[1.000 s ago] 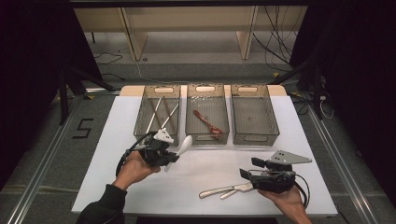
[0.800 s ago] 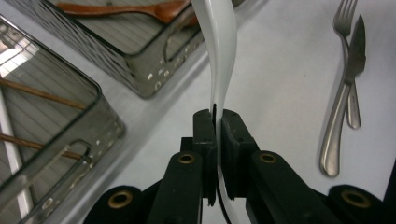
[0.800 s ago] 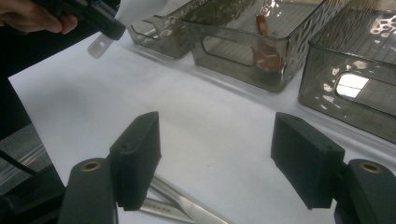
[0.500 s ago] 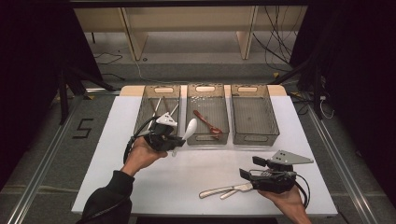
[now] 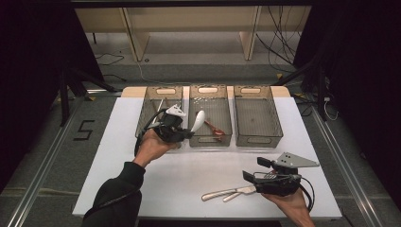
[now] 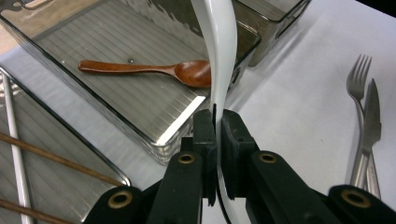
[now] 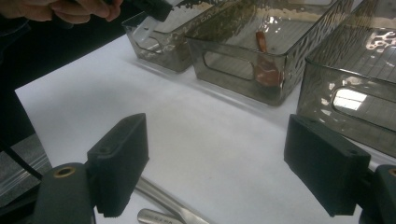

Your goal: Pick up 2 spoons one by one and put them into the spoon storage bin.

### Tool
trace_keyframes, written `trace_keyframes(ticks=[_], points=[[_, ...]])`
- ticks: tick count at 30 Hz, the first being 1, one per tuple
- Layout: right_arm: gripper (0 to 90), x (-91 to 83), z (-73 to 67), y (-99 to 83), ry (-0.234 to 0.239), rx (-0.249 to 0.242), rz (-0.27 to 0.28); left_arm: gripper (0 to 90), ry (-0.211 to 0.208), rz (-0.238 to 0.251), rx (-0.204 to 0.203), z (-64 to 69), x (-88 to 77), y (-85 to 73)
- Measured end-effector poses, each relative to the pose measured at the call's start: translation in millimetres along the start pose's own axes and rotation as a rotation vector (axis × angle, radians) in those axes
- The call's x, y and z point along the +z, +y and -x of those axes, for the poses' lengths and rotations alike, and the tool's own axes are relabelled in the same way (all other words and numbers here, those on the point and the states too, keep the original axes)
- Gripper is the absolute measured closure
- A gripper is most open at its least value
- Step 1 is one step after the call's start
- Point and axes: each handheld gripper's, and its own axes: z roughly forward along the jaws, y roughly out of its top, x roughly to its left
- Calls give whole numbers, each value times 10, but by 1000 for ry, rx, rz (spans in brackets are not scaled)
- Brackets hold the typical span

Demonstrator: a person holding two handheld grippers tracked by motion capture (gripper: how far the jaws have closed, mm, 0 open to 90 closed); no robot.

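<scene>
High view: left gripper (image 5: 187, 128) jaws clenched on a white spoon (image 5: 199, 120) over the middle bin (image 5: 210, 140); a "5" (image 5: 83, 130) marks the floor. Left gripper view: spoon rises from the jaws. Right gripper view: right gripper (image 7: 217, 163) jaws have just been opening, nothing between

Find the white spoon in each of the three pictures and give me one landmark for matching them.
High view: the white spoon sits left of centre, held in the left claw, its bowl over the near edge of the middle bin.
Left gripper view: it rises from between the shut jaws at bottom centre to the top edge.
Right gripper view: I cannot make it out; the left hand is at top left.
Shared landmark: the brown wooden spoon in the middle bin.
</scene>
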Motion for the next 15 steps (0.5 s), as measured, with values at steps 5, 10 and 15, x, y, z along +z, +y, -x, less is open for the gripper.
trace_keyframes(ticks=[5, 10, 15], points=[[226, -6, 4, 0, 1, 0, 5, 854, 11, 8, -13, -62, 89, 102], [225, -2, 11, -3, 1, 0, 3, 853, 34, 26, -30, -135, 162, 189], [226, 1, 10, -3, 5, 0, 0, 853, 43, 25, -50, -221, 246, 251]])
